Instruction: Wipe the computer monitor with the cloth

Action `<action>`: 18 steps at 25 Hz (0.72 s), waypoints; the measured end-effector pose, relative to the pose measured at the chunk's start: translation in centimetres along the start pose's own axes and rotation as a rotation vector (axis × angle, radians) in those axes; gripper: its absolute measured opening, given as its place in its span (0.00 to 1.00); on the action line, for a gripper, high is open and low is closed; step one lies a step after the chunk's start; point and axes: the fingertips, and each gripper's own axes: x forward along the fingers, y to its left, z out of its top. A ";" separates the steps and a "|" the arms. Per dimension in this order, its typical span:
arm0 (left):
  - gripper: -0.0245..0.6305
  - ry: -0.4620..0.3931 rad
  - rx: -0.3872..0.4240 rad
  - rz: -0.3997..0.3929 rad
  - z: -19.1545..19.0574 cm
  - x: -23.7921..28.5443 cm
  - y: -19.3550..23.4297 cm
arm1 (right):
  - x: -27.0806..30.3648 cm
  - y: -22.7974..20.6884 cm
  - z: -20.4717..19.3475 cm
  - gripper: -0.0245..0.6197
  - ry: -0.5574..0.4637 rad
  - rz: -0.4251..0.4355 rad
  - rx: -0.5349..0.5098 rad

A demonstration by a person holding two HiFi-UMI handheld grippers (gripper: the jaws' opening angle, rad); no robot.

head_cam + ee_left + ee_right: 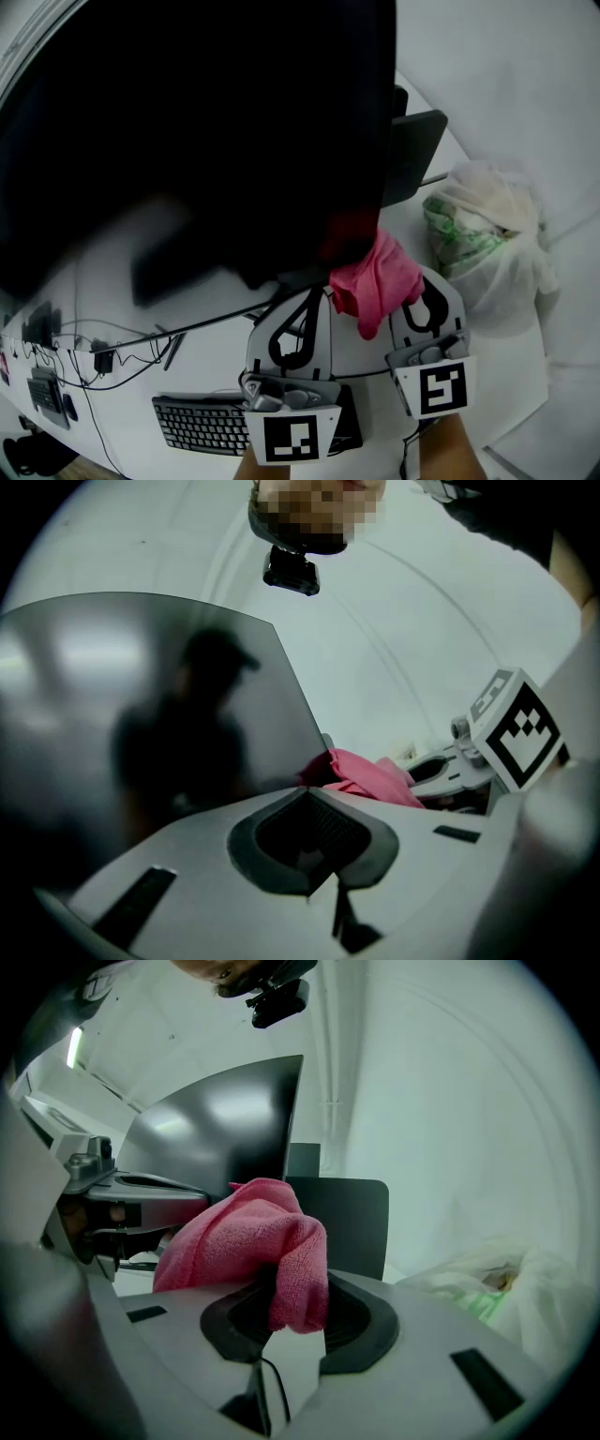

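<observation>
Right gripper view: R gripper (281, 1321) tight on pink cloth (246, 1241); L gripper (309, 844) jaws together, empty.

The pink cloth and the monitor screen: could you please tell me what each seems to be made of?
Cloth: probably microfibre or terry, with a matte finish. The signs are its fuzzy nap and limp, soft folds.
Monitor: the screen looks smooth and fairly glossy, since it mirrors bright patches of the room. Whether it is glass or plastic I cannot tell.
</observation>
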 end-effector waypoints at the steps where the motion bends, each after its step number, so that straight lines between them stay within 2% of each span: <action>1: 0.04 0.003 -0.005 0.000 -0.2 0.0 0.0 | 0.0 0.0 -0.3 0.21 0.005 0.001 -0.001; 18: 0.04 0.018 -0.029 0.009 -2.7 -0.7 -0.8 | -0.2 0.9 -4.4 0.21 0.092 0.018 -0.003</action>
